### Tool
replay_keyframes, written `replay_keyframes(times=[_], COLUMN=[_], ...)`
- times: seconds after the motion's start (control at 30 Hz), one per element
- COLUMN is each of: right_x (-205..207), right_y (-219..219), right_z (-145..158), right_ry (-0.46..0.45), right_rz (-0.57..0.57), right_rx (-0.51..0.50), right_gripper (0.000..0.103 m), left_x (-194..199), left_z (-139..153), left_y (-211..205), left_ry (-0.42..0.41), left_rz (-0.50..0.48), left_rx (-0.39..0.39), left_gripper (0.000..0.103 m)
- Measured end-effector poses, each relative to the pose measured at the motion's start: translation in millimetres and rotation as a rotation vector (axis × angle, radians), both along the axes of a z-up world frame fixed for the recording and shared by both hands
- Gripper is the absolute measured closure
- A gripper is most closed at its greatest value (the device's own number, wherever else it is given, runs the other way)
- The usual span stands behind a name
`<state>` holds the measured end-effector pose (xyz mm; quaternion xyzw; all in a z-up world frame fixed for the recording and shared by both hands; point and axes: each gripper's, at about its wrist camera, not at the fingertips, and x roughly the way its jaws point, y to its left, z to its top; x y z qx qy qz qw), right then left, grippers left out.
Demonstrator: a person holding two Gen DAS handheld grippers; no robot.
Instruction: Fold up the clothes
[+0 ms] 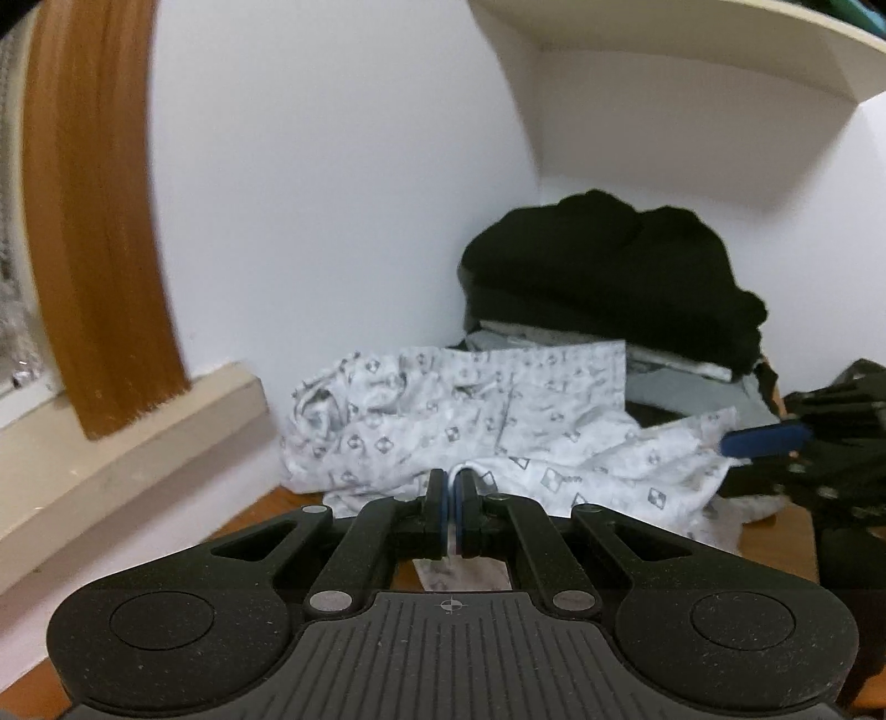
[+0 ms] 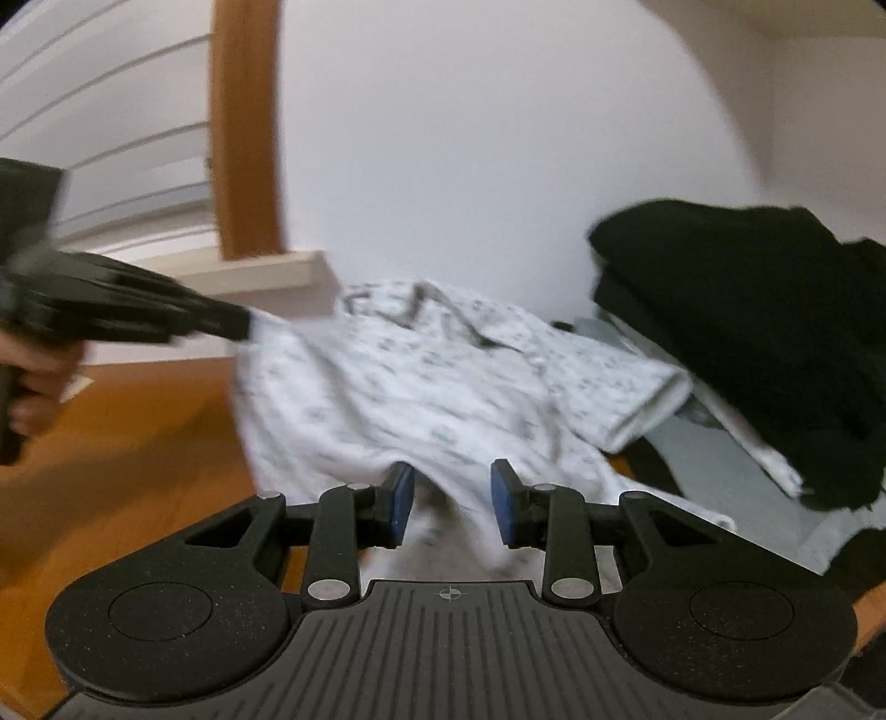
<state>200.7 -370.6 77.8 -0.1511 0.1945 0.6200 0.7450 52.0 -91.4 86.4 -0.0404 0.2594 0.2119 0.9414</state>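
Note:
A white garment with a grey diamond print [image 1: 470, 426] lies crumpled on the wooden table [image 1: 249, 515] against the wall. My left gripper [image 1: 453, 490] is shut on a fold of its near edge. In the right wrist view the same garment [image 2: 421, 387] spreads out, blurred, and the left gripper [image 2: 243, 327] pinches its left corner, held by a hand [image 2: 33, 382]. My right gripper [image 2: 452, 498] is open, and the garment's near edge lies between its blue pads [image 2: 401, 498]. The right gripper [image 1: 742, 443] shows at the garment's right edge in the left wrist view.
A stack of folded clothes, black on top [image 1: 603, 277] over grey and white ones, stands at the back right [image 2: 747, 310]. A white wall runs behind, with a beige ledge [image 1: 138, 437] and a wooden post [image 1: 94, 221] on the left. A white shelf [image 1: 692, 50] hangs overhead.

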Motion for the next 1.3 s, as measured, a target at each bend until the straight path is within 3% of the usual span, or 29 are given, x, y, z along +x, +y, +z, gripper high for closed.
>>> replay_keyframes(times=[0.1, 0.27, 0.3, 0.33, 0.37, 0.6, 0.77, 0.87, 0.9, 0.93, 1.0, 1.07, 1.13, 1.27, 1.3], right_x=[-7.3, 13.6, 17.8, 22.0, 26.2, 55.5, 60.1, 59.3, 58.5, 57.2, 55.5, 53.1, 49.8, 43.3, 41.2], right_y=[8.3, 38.9, 45.0, 51.1, 57.2, 100.1, 110.1, 109.1, 105.8, 100.5, 89.1, 74.2, 58.9, 37.0, 33.2], right_z=[1.4, 7.0, 8.1, 9.2, 10.3, 18.1, 24.8, 17.0, 14.4, 11.7, 7.3, 4.8, 2.2, -11.3, -16.2], right_ry=[-0.012, -0.017, -0.018, -0.019, -0.02, -0.026, -0.042, -0.038, -0.036, -0.034, -0.025, -0.012, 0.0, 0.023, 0.018], right_rz=[0.055, 0.053, 0.053, 0.052, 0.052, 0.05, 0.044, 0.007, -0.004, -0.015, -0.028, -0.03, -0.035, -0.017, -0.017], right_rx=[-0.007, -0.003, -0.002, -0.002, -0.001, 0.004, 0.024, -0.005, -0.014, -0.021, -0.031, -0.039, -0.051, -0.108, -0.124], right_gripper=[0.061, 0.063, 0.07, 0.086, 0.09, 0.095, 0.095, 0.095, 0.095, 0.094, 0.092, 0.086, 0.073, 0.063, 0.061], left_x=[9.4, 17.2, 16.7, 14.4, 12.0, -16.9, -25.8, -11.3, -4.3, 4.4, 19.6, 32.9, 42.2, 54.0, 57.0], left_z=[-6.8, -13.0, -14.3, -15.3, -16.3, -14.4, 0.0, -0.7, -2.2, -5.4, -14.4, -24.9, -33.9, -45.8, -48.8], left_y=[6.0, 20.6, 22.8, 24.8, 26.8, 27.1, 7.5, -11.1, -16.8, -20.1, -21.7, -20.2, -17.2, -6.5, -3.8], left_ry=[0.002, 0.002, 0.004, 0.004, 0.004, -0.009, -0.066, -0.026, -0.005, 0.017, 0.057, 0.092, 0.113, 0.131, 0.136], left_rz=[-0.012, -0.016, -0.015, -0.015, -0.014, -0.004, -0.001, -0.044, -0.057, -0.06, -0.054, -0.038, -0.015, 0.008, 0.013], left_rx=[-0.007, -0.031, -0.035, -0.045, -0.055, -0.111, -0.099, -0.048, -0.027, -0.009, 0.002, 0.002, 0.021, 0.029, 0.032], left_gripper=[0.101, 0.101, 0.101, 0.101, 0.101, 0.099, 0.099, 0.094, 0.085, 0.081, 0.081, 0.074, 0.064, 0.064, 0.069])
